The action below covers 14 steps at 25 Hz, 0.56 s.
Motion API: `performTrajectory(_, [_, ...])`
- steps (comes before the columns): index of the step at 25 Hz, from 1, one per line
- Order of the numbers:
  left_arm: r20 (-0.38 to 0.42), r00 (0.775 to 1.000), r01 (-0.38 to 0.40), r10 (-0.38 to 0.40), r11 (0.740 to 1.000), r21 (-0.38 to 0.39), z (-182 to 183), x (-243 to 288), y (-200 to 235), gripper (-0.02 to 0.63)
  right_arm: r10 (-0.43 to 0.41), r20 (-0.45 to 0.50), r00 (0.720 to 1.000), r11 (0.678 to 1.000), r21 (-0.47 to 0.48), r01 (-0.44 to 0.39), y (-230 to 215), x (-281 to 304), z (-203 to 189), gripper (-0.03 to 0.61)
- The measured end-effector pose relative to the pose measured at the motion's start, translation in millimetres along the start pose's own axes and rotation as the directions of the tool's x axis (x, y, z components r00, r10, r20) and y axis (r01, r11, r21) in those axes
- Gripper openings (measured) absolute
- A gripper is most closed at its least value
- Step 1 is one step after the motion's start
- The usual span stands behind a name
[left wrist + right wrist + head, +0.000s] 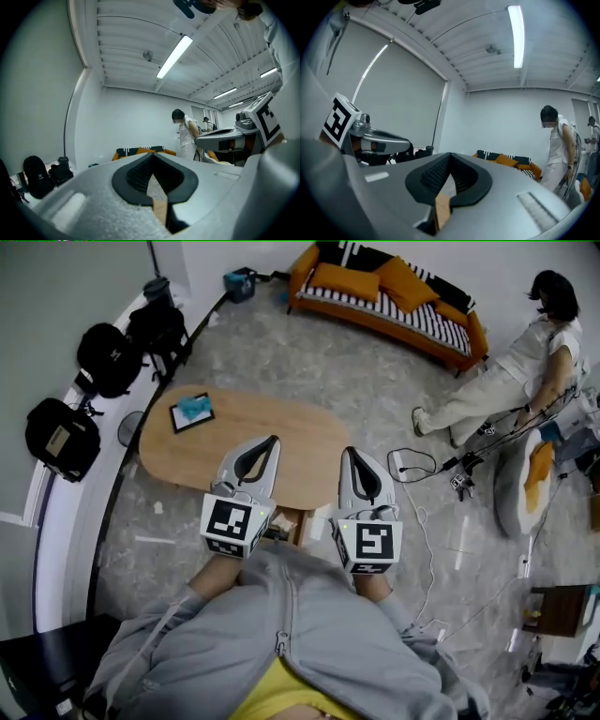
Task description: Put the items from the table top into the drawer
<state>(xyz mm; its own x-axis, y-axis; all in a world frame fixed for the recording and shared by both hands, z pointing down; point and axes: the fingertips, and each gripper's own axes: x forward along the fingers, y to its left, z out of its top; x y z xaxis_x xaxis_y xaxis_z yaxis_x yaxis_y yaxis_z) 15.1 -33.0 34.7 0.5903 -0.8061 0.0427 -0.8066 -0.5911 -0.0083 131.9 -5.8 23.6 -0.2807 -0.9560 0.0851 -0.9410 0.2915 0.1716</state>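
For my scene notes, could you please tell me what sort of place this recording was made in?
Probably a lounge corner of a lab or studio: an orange sofa with striped cushions, an oval wooden table, and loose cables and gear lying across the stone-look floor.

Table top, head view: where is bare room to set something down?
The table is bare from the dark tray at its left end across to its right end. Only that left end is taken. The left gripper and right gripper hide the near edge.
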Motion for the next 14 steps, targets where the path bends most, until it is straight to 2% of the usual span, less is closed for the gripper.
performTrajectory(8, [0.016, 1.0, -0.013, 0.012, 0.999, 0.036, 8, 5, -20, 0.005, -0.006, 0.024, 1.0, 1.0, 0.008, 0.006, -19, -13, -2, 0.0])
performTrajectory(14, [0.019, 0.999, -0.026, 0.026, 0.999, 0.033, 9, 9, -41, 0.005, 0.036, 0.035, 0.999, 0.999, 0.006, -0.036, -31, -24, -10, 0.0])
